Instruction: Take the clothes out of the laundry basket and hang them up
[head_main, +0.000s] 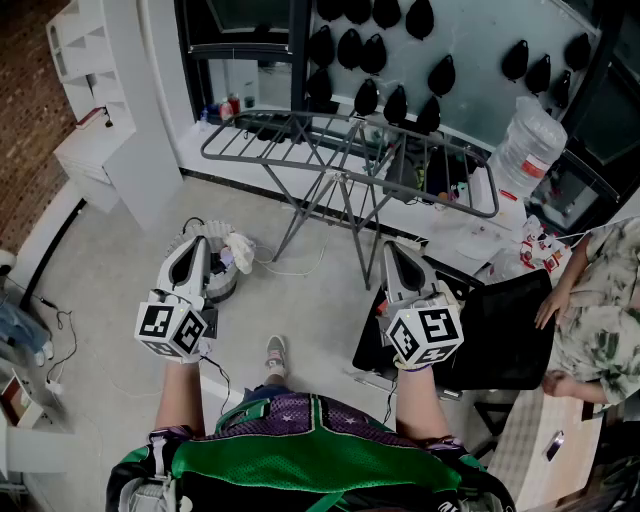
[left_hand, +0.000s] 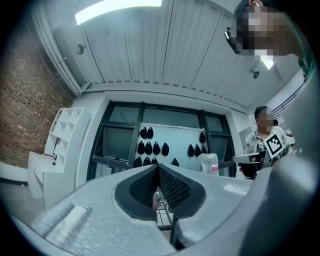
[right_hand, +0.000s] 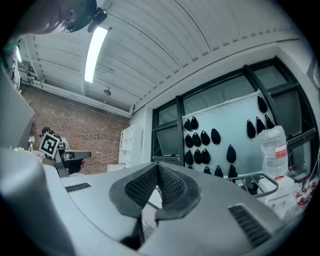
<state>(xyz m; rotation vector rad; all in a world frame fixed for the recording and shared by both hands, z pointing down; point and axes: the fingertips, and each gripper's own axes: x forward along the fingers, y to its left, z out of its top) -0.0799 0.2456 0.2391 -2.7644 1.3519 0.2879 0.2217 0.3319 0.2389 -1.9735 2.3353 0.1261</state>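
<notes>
- Above the pale floor (head_main: 110, 300), I hold the left gripper (head_main: 195, 250) and right gripper (head_main: 398, 252) side by side, all 4 fingers pressed together, empty.
- The small round grey laundry basket (head_main: 222, 288) sits just beyond the left gripper, with pale clothes (head_main: 240, 250) heaped inside.
- The grey metal folding drying rack (head_main: 340, 140) stands further off.
</notes>
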